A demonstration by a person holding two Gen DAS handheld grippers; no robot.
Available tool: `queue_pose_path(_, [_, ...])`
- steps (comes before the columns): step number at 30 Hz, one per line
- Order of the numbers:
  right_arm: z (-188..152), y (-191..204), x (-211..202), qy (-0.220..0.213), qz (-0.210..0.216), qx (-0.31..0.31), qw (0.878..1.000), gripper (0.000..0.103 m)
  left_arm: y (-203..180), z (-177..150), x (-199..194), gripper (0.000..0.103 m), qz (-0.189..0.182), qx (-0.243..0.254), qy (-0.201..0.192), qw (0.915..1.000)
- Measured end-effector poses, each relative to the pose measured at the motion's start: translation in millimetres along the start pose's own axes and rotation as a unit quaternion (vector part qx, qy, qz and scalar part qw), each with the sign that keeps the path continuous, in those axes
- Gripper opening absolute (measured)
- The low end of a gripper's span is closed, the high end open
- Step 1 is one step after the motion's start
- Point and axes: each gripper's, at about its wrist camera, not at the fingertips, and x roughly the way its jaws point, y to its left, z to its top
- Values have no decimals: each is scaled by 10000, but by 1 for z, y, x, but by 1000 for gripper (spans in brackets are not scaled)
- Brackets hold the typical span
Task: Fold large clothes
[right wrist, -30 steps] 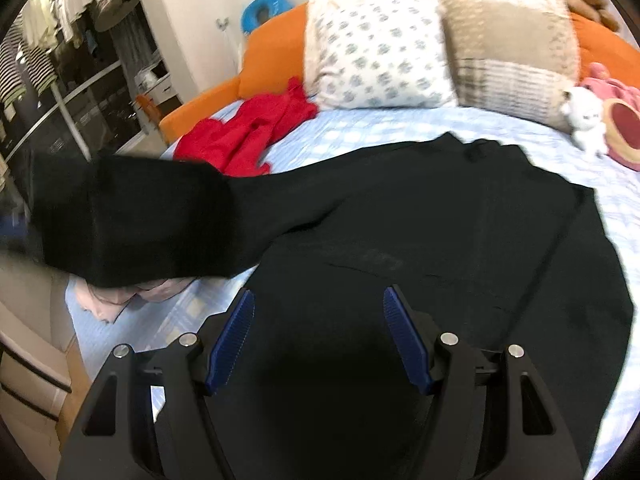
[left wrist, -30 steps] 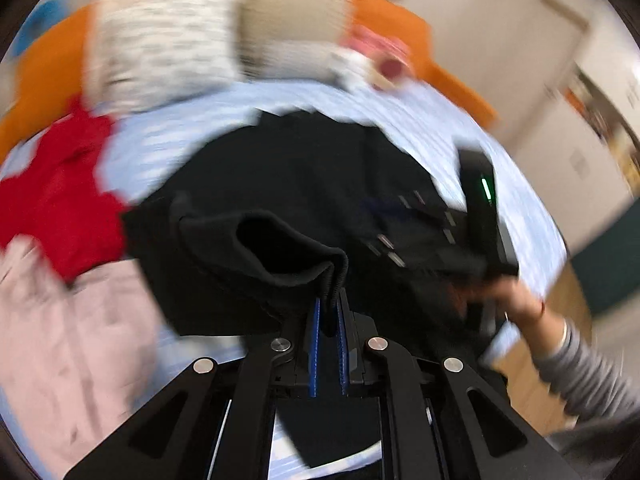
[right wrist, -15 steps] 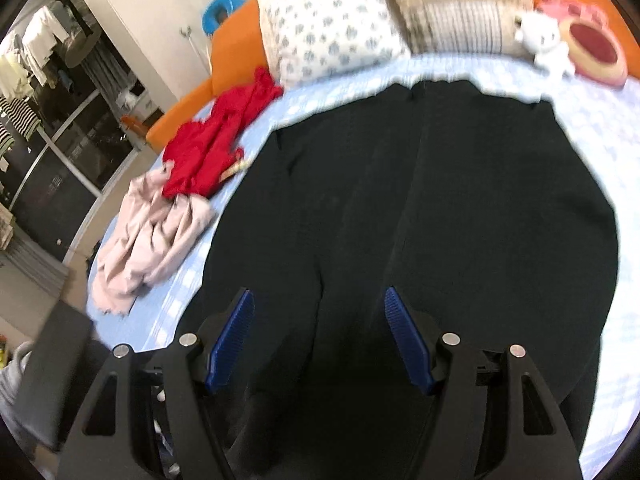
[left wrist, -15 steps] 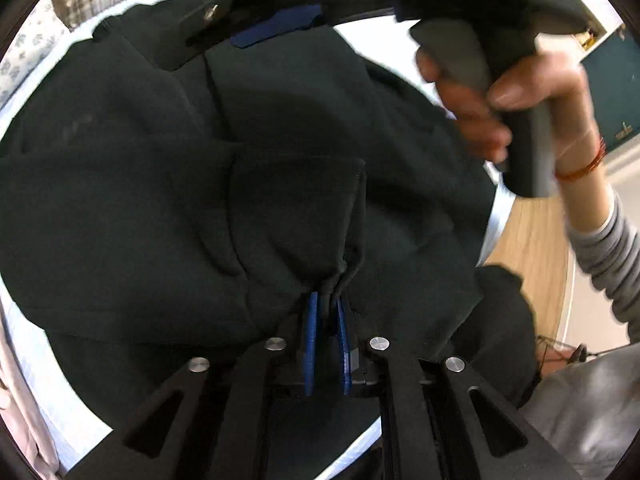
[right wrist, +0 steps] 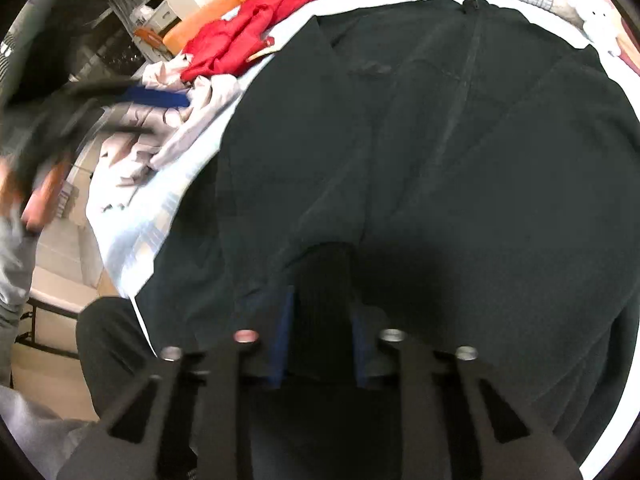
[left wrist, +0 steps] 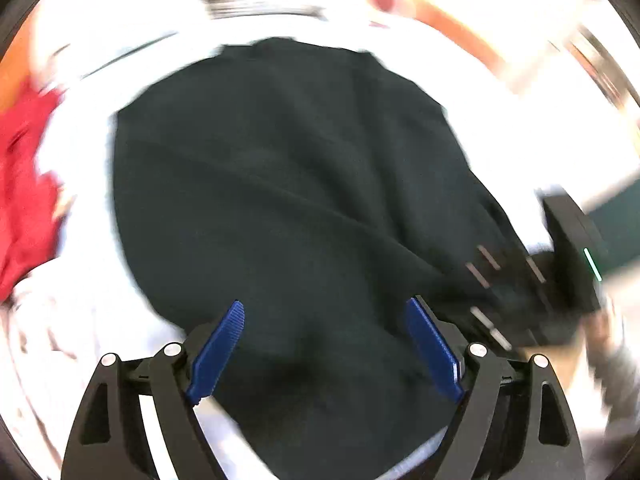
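Note:
A large black garment (left wrist: 288,200) lies spread on the light blue checked bed, with a sleeve folded across its body. My left gripper (left wrist: 326,316) is open and empty, its blue pads (left wrist: 218,344) wide apart above the garment's near part. In the right wrist view the black garment (right wrist: 460,152) fills the frame. My right gripper (right wrist: 322,312) has its pads (right wrist: 286,332) partly closed around a ribbed black cuff or hem (right wrist: 324,300) that sits between them. The right gripper also shows blurred in the left wrist view (left wrist: 560,264).
A red garment (right wrist: 248,36) and a pale pink garment (right wrist: 160,128) lie on the bed's left side. Pillows and a white plush toy (right wrist: 596,20) sit at the head. The orange bed frame (right wrist: 200,20) and the floor show at left. The left gripper (right wrist: 120,96) appears blurred there.
My left gripper has let go of the black sleeve, opened wide and pulled back. My right gripper has dropped low onto the garment's near edge and its pads have narrowed around the ribbed fabric.

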Motion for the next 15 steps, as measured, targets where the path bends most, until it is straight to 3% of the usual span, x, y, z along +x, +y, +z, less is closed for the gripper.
queue_pose_path(3, [3, 7, -16, -182, 253, -5, 9995, 8, 63, 41, 11, 85, 536, -992, -68, 9936])
queue_pose_path(6, [2, 19, -36, -396, 561, -64, 9976, 6, 102, 79, 26, 85, 913, -1479, -94, 9847])
queue_pose_path(9, [-2, 34, -53, -639, 912, -186, 9936, 6, 137, 115, 45, 85, 1308, -1652, -130, 9775])
queue_pose_path(12, [-10, 48, -64, -803, 1477, -177, 9856, 5, 160, 147, 63, 85, 1380, -1883, -153, 9722])
queue_pose_path(14, [-15, 59, -69, -861, 1713, -252, 9811, 5, 155, 164, 82, 83, 1551, -1753, -21, 9722])
queue_pose_path(15, [-16, 63, -69, -873, 1748, -326, 9802, 5, 144, 168, 91, 77, 1616, -1658, 22, 9728])
